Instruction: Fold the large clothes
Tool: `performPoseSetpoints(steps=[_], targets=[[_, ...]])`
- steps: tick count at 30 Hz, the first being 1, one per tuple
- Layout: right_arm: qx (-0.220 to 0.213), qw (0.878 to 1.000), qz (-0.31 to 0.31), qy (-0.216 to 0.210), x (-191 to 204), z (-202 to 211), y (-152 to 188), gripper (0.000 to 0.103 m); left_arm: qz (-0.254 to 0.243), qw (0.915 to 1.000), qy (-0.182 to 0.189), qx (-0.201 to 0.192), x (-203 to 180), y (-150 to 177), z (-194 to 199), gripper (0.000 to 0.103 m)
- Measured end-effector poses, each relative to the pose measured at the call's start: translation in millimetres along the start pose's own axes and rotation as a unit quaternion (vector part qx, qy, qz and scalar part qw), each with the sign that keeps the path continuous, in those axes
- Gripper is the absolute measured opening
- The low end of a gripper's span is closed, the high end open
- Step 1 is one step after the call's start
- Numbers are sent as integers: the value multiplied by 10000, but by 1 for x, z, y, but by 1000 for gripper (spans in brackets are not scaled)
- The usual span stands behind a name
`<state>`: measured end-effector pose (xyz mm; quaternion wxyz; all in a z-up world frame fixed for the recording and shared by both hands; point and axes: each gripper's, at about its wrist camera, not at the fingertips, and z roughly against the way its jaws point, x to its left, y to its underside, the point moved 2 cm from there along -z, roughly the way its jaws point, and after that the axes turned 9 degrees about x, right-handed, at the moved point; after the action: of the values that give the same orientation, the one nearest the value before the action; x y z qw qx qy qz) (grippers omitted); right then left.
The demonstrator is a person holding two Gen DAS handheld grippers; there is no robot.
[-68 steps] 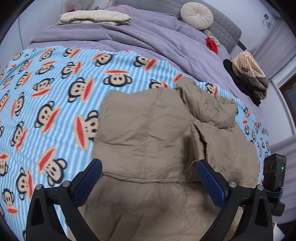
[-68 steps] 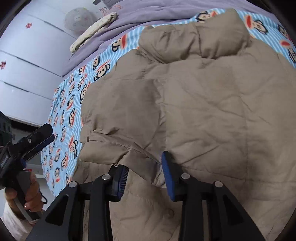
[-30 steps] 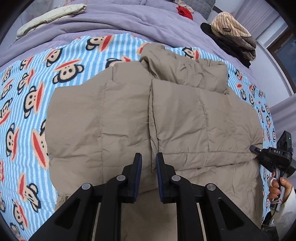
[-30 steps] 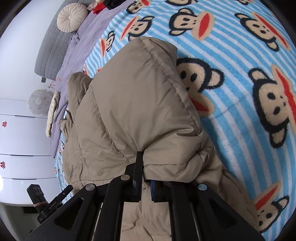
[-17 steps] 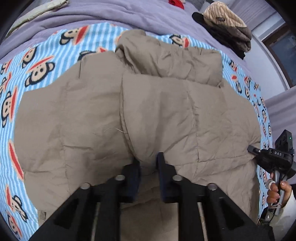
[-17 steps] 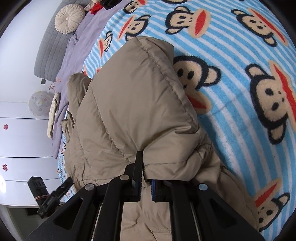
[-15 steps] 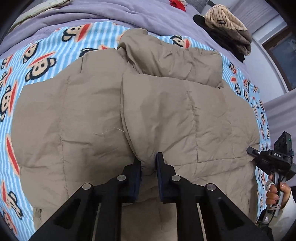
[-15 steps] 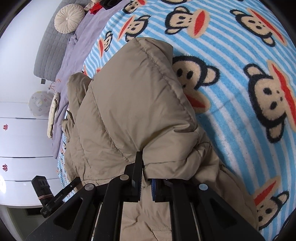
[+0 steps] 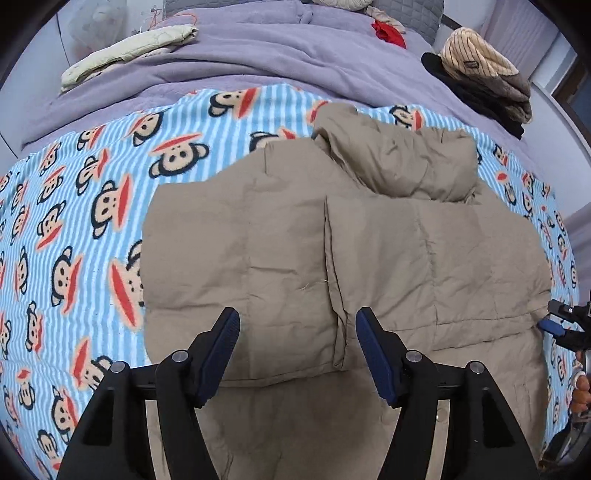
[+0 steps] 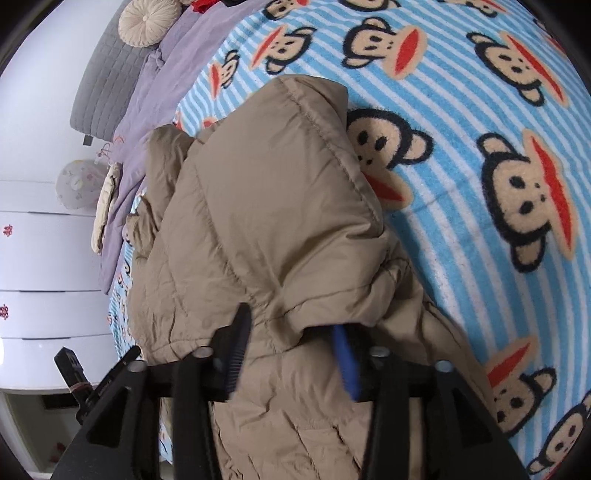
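Both the left gripper and right gripper have just opened, releasing the jacket sleeve-folded on the blanket; next probably grab the hem for folding upward.

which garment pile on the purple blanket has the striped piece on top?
The pile at the bed's right edge: tan striped knit over dark clothes. The pile at the left is plain cream; the small piece up top is red.

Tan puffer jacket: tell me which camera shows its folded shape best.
The left wrist view. There the jacket lies almost whole on the monkey blanket, both folded-in sides meeting near the middle and the collar at the far end. The right wrist view shows only one puffy folded edge close up, with the rest hidden.
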<state>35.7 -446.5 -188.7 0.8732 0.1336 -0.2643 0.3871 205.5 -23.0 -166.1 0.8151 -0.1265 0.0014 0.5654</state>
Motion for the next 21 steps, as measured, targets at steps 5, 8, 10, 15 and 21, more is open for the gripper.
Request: performPoseSetpoints(steps=[5, 8, 10, 15, 21], targets=[[-639, 9961, 565, -207, 21, 46, 7, 67, -285, 9990, 258, -205, -12, -25, 11, 66], [-1107, 9937, 83, -128, 6, 58, -22, 67, -317, 9987, 281, -290, -34, -45, -5, 66], [-1212, 9906, -547, -336, -17, 50, -46, 67, -263, 9989, 263, -293, -44, -54, -19, 66], [-762, 9844, -1161, -1083, -40, 9, -83, 15, -12, 9998, -168, 95, -37, -48, -60, 66], [-768, 9931, 142, 870, -10, -12, -107, 19, -61, 9997, -152, 201, -36, -39, -78, 68]])
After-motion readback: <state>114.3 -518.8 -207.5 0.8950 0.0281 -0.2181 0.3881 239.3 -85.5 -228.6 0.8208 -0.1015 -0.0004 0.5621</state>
